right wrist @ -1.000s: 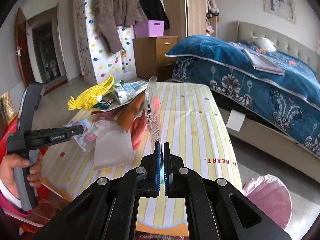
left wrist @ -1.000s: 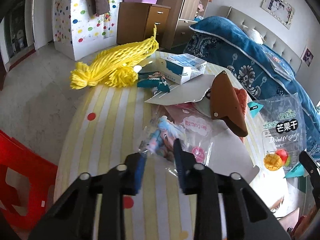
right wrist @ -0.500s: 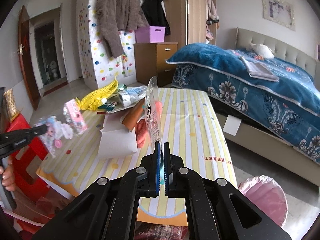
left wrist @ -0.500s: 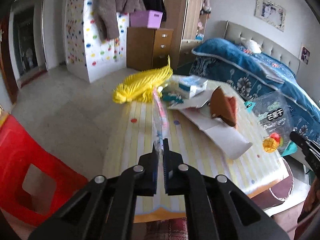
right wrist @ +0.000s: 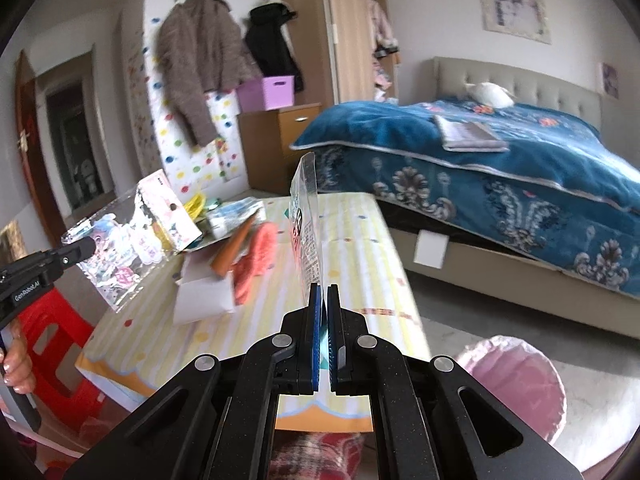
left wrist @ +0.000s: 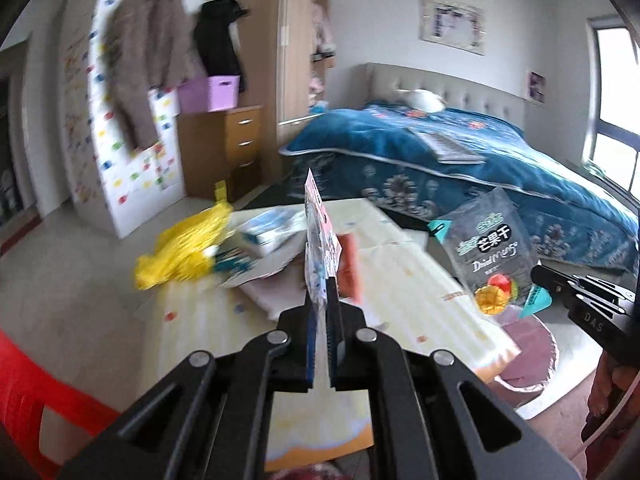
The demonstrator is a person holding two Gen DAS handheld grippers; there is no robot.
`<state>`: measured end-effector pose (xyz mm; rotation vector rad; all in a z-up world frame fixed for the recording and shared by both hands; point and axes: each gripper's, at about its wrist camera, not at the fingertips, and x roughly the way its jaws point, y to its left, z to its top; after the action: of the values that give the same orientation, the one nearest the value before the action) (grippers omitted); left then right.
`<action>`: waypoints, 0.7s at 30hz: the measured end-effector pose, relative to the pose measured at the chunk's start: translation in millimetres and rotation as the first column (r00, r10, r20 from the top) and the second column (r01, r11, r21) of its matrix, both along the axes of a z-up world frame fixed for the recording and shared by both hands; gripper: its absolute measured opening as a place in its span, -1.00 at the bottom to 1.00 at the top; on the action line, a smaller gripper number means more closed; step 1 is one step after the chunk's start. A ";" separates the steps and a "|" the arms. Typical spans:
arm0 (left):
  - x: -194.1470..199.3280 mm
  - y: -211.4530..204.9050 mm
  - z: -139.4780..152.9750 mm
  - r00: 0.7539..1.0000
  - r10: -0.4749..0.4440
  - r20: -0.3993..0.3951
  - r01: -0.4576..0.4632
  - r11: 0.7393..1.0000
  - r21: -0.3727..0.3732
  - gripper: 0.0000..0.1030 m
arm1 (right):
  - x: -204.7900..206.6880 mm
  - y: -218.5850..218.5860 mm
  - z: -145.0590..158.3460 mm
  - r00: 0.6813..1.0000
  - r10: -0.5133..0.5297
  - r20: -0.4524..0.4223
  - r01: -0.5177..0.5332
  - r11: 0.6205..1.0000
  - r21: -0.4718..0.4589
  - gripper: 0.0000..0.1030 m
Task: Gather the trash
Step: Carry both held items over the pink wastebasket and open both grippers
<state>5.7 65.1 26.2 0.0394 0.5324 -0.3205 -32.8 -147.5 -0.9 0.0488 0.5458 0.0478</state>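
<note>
My left gripper point(left wrist: 320, 304) is shut on a pink cartoon toy wrapper point(left wrist: 318, 232), held edge-on above the striped table point(left wrist: 420, 276); the wrapper also shows in the right wrist view point(right wrist: 136, 240). My right gripper point(right wrist: 324, 308) is shut on a dried mango bag point(right wrist: 306, 224), held upright over the table's near end; the bag also shows in the left wrist view point(left wrist: 490, 256). On the table lie a yellow net bag point(left wrist: 184, 244), a blue-white carton point(left wrist: 268, 228), white paper point(right wrist: 204, 300), a brown piece point(right wrist: 234, 252) and an orange cloth point(right wrist: 256, 264).
A pink-lined bin point(right wrist: 516, 384) stands on the floor right of the table. A red plastic stool point(right wrist: 52, 344) is at the left. A bed with a blue blanket point(right wrist: 500, 160) lies beyond, and a wooden drawer unit point(left wrist: 224, 148) stands by the wall.
The left gripper closed on the toy wrapper on the table, then lifted it clear and swung right. The right gripper kept hold of the mango bag and shifted slightly.
</note>
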 end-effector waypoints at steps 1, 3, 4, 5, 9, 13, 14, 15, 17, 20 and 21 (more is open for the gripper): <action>3.6 -15.3 0.5 0.999 -0.032 0.005 0.032 0.999 0.004 -0.95 | -2.4 -5.3 -0.1 1.000 -0.012 0.000 0.012 1.000 0.004 -0.94; 6.5 -35.1 -0.8 0.997 -0.075 0.006 0.075 0.997 0.008 -0.95 | -8.4 -21.7 -1.1 0.999 -0.048 -0.003 0.048 0.999 0.016 -0.95; 9.5 -48.5 -2.1 0.994 -0.105 0.006 0.105 0.994 0.013 -0.95 | -12.1 -31.2 -2.0 0.998 -0.070 -0.005 0.070 0.997 0.023 -0.94; 11.6 -62.4 -4.0 0.991 -0.132 0.006 0.132 0.991 0.019 -0.95 | -14.2 -35.7 -2.0 0.997 -0.079 -0.005 0.079 0.997 0.026 -0.94; 15.5 -109.5 -14.6 0.974 -0.229 -0.004 0.229 0.973 0.034 -0.95 | -28.0 -72.2 -8.0 0.986 -0.165 -0.016 0.166 0.985 0.049 -0.94; 15.3 -162.5 -29.6 0.948 -0.318 -0.024 0.318 0.946 0.058 -0.95 | -41.1 -103.7 -16.5 0.969 -0.247 -0.035 0.248 0.967 0.057 -0.94; 14.1 -177.2 -33.0 0.940 -0.339 -0.028 0.341 0.938 0.067 -0.95 | -46.3 -115.6 -20.3 0.959 -0.281 -0.043 0.283 0.958 0.055 -0.94; 13.1 -188.3 -36.5 0.934 -0.356 -0.031 0.358 0.931 0.077 -0.95 | -48.1 -120.6 -21.7 0.955 -0.294 -0.047 0.296 0.953 0.054 -0.94; 11.4 -215.1 -44.8 0.917 -0.397 -0.039 0.399 0.912 0.094 -0.95 | -57.2 -141.2 -27.8 0.934 -0.351 -0.061 0.354 0.934 0.053 -0.94; 9.0 -250.0 -57.9 0.889 -0.453 -0.058 0.457 0.883 0.107 -0.95 | -65.4 -162.8 -34.6 0.912 -0.404 -0.076 0.408 0.911 0.056 -0.94; 8.4 -258.6 -61.0 0.882 -0.466 -0.063 0.470 0.876 0.110 -0.95 | -69.4 -172.9 -38.6 0.899 -0.429 -0.086 0.434 0.899 0.059 -0.94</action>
<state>14.1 -193.5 -34.8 0.2871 0.5737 -0.7657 -102.2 -320.4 -39.5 0.2473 0.5940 -0.3701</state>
